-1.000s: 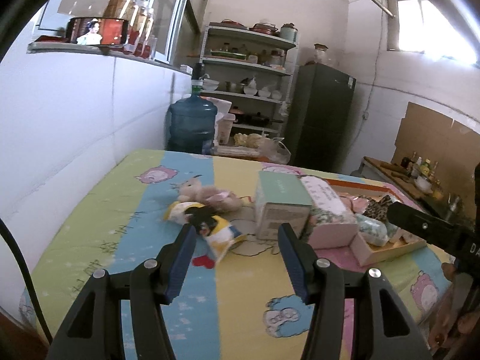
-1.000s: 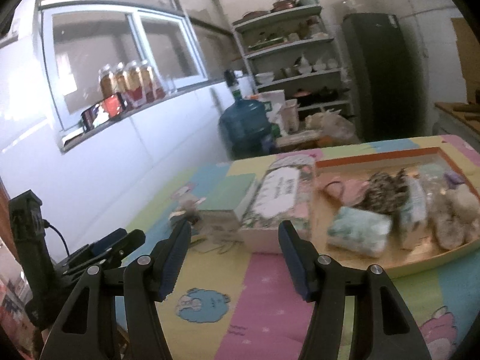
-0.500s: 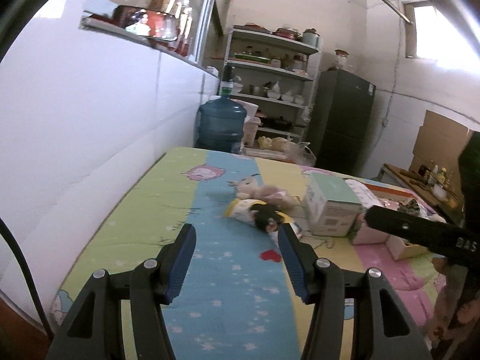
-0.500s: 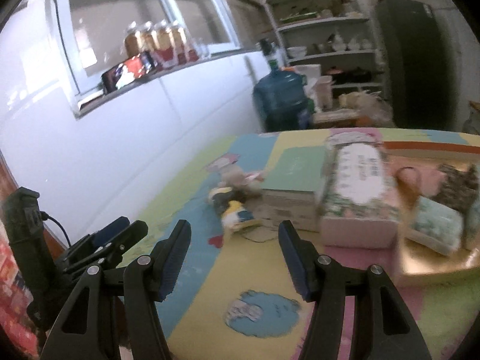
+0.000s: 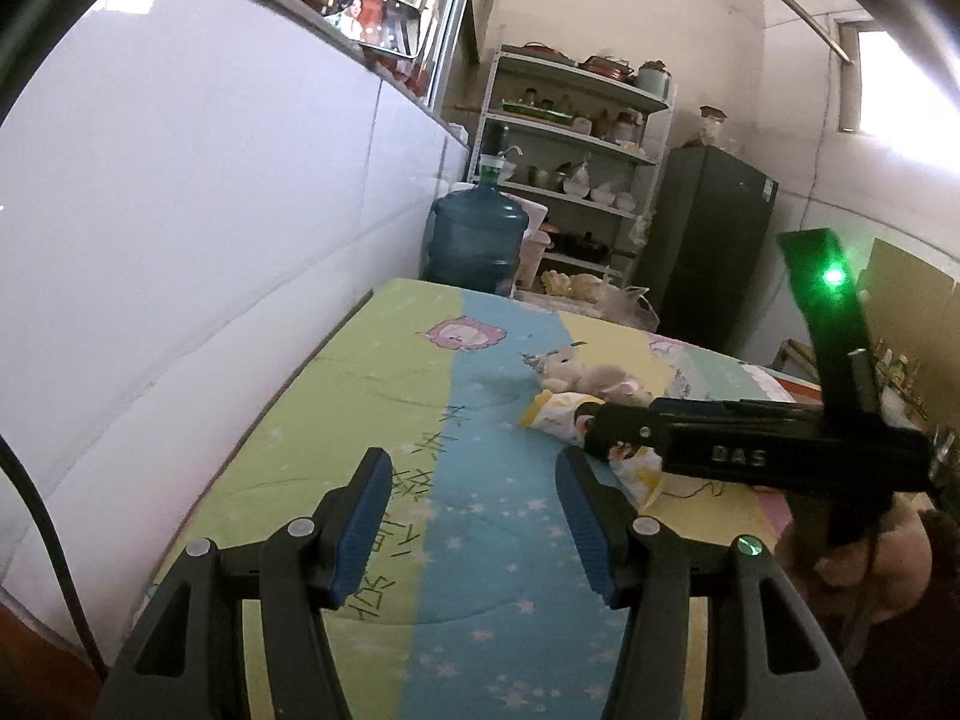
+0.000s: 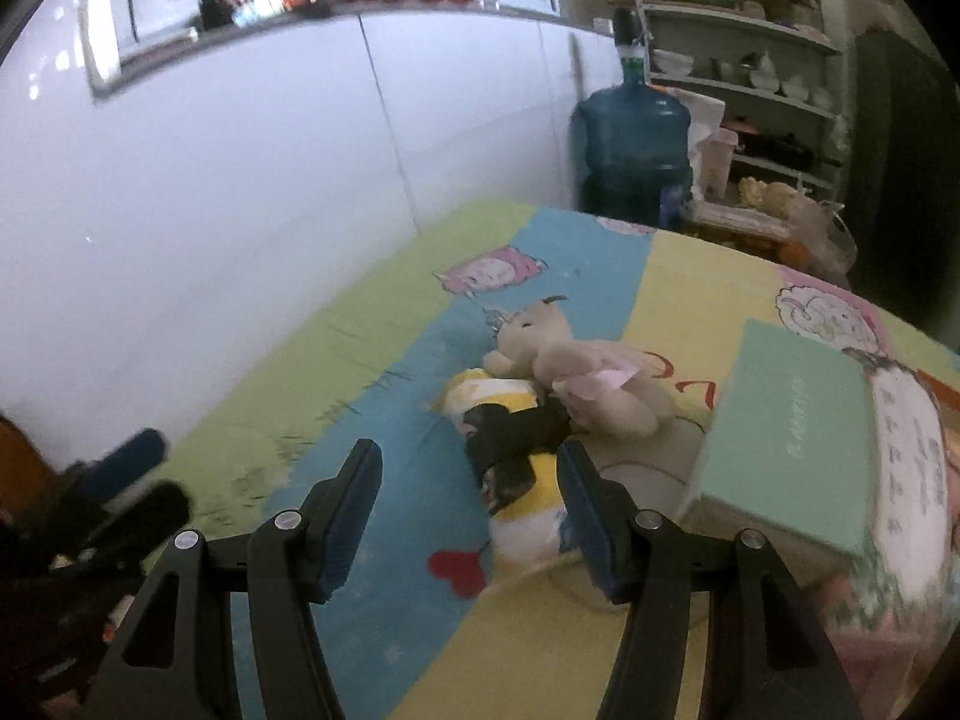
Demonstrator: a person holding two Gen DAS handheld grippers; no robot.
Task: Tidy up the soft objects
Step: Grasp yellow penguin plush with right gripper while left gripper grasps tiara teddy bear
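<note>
The yellow plush doll [image 6: 510, 468] lies on the patterned cover of the counter [image 6: 360, 360], its dark head part uppermost, with the beige plush animal [image 6: 576, 372] touching it at about 1 o'clock. A mint green box [image 6: 792, 444] stands just beside both at 3 o'clock, a floral tissue pack [image 6: 906, 480] against its far side.

The right tool [image 6: 468, 510] has its jaws apart and empty; the doll sits just ahead, slightly toward the right jaw. The step in hand looks like picking up the doll. To do it well, shift the tool a touch toward 2 o'clock so the doll's body centres between the jaws, go low enough to bracket the stuffing rather than only the loose fabric, and keep the right jaw clear of the beige animal so the two do not lift together.

The left tool [image 5: 474, 516] is also apart and empty, over bare cover at 9 o'clock of the toys.
</note>
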